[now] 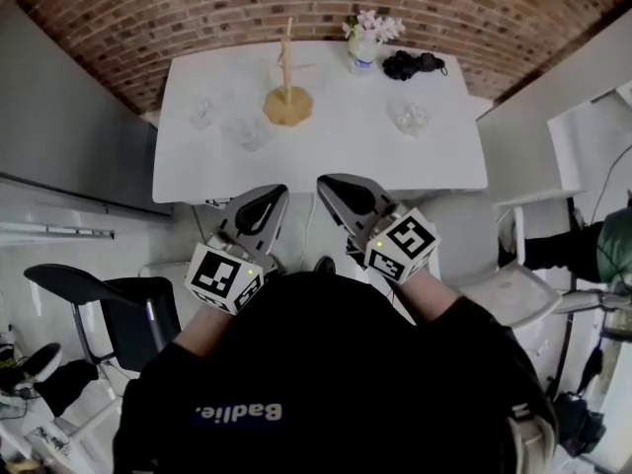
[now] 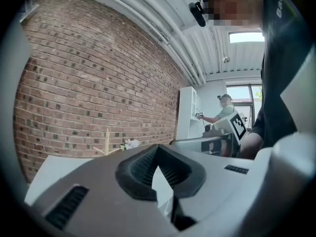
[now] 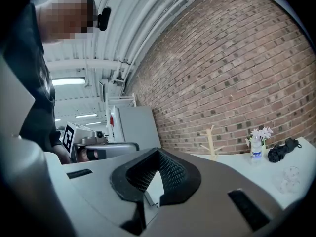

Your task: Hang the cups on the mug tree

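While the person stands back from the white surface [image 1: 326, 161], both tools are held close to the body, short of the surface's near edge and well apart from everything on it. The left hand-held gripper [image 1: 267, 201] points toward the surface with its jaws pressed together and nothing between them. In its own view the ribbed black pads [image 2: 171, 172] meet at the tip, leaving only a thin slit lower down. The right hand-held gripper [image 1: 339, 192] sits just beside it, likewise closed tight and empty, its pads [image 3: 169, 172] joined at the front.

The wooden mug tree [image 1: 287, 92] stands upright on its round base toward the far side of the surface, near the brick wall [image 1: 197, 8]. Three clear glass cups stand on the surface, none of them on the tree. The first cup [image 1: 202, 115] is off to the tree's left. The second cup [image 1: 245, 131] is nearer, just left of the base and a little toward the person. The third cup [image 1: 410, 118] is to the tree's right, well apart from it.

At the far edge, right of the tree, stands a small vase of pale flowers [image 1: 367, 39], and just beside that lies a black bundle [image 1: 413, 64] that I cannot identify. Both gripper views show the tree and the flowers low against the brick. A black chair [image 1: 109, 309] stands on the floor to the person's left.
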Demonstrator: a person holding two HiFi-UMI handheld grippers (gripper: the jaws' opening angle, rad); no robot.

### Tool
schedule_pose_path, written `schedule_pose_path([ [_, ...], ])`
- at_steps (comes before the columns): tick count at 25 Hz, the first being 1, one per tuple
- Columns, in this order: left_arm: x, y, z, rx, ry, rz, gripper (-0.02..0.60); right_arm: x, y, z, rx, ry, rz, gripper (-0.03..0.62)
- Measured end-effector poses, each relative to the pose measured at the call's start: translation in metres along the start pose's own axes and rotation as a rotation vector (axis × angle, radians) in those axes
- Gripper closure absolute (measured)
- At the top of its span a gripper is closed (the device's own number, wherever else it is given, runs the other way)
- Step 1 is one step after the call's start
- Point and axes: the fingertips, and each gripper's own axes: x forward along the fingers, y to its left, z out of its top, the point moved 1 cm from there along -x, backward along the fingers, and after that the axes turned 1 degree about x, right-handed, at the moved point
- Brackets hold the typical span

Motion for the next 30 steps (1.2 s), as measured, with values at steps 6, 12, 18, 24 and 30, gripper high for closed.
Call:
schedule_pose_path([
  [6,0.007,-0.003,-0.007,0.012,0.016,0.047,0.583,-0.011,-0.004,0.004,0.011,-0.038,0.069,0.565],
  [12,0.005,0.007,-0.016,0.013,0.039,0.107,0.583,-0.013,-0.014,0.003,0.041,-0.055,0.1,0.565],
  [18,0.002,0.032,-0.029,-0.001,0.029,0.1,0.583,0.005,-0.021,-0.003,0.028,-0.029,0.084,0.565],
  [24,0.007,0.077,-0.031,-0.01,0.04,0.056,0.583,0.042,-0.032,0.002,0.024,-0.003,0.033,0.565],
  [30,0.017,0.14,-0.03,0.004,0.051,-0.012,0.583,0.096,-0.046,0.007,0.02,0.013,-0.04,0.565],
])
